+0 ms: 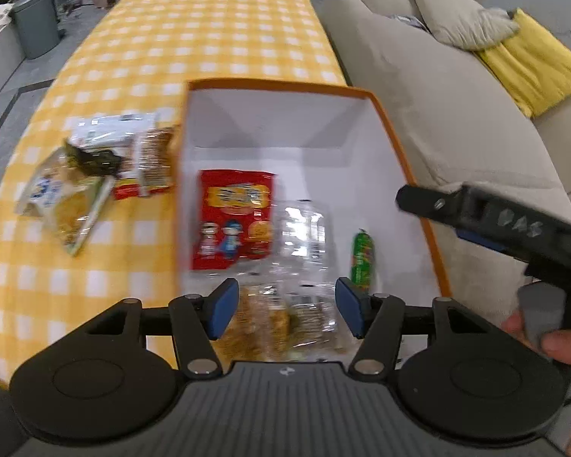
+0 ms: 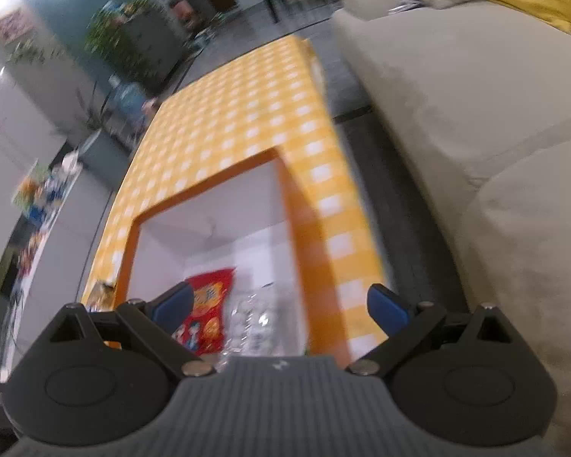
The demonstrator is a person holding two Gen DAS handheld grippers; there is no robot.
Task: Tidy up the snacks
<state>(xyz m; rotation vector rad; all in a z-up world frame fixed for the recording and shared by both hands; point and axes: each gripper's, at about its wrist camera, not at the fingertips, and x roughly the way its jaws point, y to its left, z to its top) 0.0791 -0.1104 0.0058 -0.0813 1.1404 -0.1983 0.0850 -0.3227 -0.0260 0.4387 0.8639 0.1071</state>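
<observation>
Orange-rimmed box (image 1: 361, 93) on checked cloth (image 1: 217, 38), holding red packet (image 1: 234, 221), clear bags (image 1: 304, 236) and green stick (image 1: 362, 255). More snacks (image 1: 99, 167) heaped on cloth just left of box. Left gripper (image 1: 285, 306) over box, fingers spread, cracker bag (image 1: 278, 323) lying between, not pinched. Right gripper (image 2: 281, 310) above box's right wall, fingers wide apart, gripping nothing

I count one orange box (image 1: 399, 144) holding three snacks: a red packet (image 1: 232, 221), a clear cracker pack (image 1: 293, 285), a green stick (image 1: 362, 259). Roughly four packets (image 1: 95, 175) lie outside.
</observation>
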